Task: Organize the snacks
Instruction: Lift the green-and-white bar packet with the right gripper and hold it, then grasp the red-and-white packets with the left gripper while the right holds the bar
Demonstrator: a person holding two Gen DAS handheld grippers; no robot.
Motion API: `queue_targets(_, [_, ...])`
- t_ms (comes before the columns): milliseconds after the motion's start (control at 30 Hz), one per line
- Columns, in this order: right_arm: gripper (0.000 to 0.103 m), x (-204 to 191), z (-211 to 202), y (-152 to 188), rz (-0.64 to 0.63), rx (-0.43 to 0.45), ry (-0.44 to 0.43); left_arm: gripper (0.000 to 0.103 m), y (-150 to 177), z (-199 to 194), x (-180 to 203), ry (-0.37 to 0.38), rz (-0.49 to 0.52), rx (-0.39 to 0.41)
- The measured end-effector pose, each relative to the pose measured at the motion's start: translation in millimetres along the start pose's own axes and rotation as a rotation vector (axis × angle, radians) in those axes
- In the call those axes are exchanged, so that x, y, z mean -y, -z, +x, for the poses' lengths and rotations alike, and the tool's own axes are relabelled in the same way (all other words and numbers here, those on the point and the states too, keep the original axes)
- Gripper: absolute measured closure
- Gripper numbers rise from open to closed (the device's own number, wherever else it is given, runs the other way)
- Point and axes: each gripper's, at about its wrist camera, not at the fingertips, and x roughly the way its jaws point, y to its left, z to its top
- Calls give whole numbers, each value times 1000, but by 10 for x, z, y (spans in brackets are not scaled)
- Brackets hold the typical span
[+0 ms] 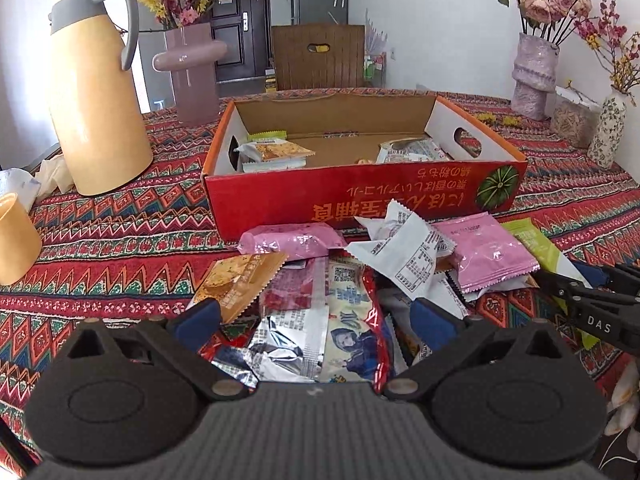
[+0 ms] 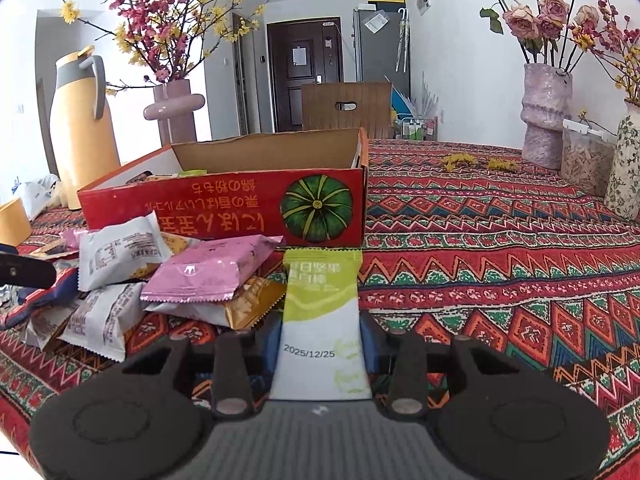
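Lower centre of right wrist view: right gripper (image 2: 322, 344) clamped on green-white bar pkt (image 2: 322, 312), fingers at mid-length. Pkt light, flexible, slick film; hold at mid-body, not crimped ends. Red box (image 2: 224, 208) just beyond. Left gripper (image 1: 316, 312) spread wide over snack pile (image 1: 360, 276), holding nothing.

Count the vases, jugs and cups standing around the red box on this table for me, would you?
Vases: 3 – mauve ring vase, rough lilac vase, floral vase
Jugs: 1 – yellow thermos jug
Cups: 1 – yellow cup
Total: 5
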Motion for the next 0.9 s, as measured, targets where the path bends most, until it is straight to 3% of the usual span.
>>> queue_targets(133, [65, 15, -11, 17, 7, 6, -5, 11, -91, 183, 56, -39, 38, -70])
queue_targets(300, [64, 27, -18, 28, 12, 12, -11, 11, -174, 328, 109, -66, 70, -127])
queue_targets(567, [64, 31, -20, 40, 12, 17, -16, 11, -214, 457, -120, -61, -77, -206])
queue_targets(633, [64, 30, -17, 42, 11, 19, -17, 32, -195, 499, -183, -9, -122, -246])
queue_targets(900, [64, 24, -20, 34, 11, 16, -15, 42, -131, 373, -226, 19, -137, -190])
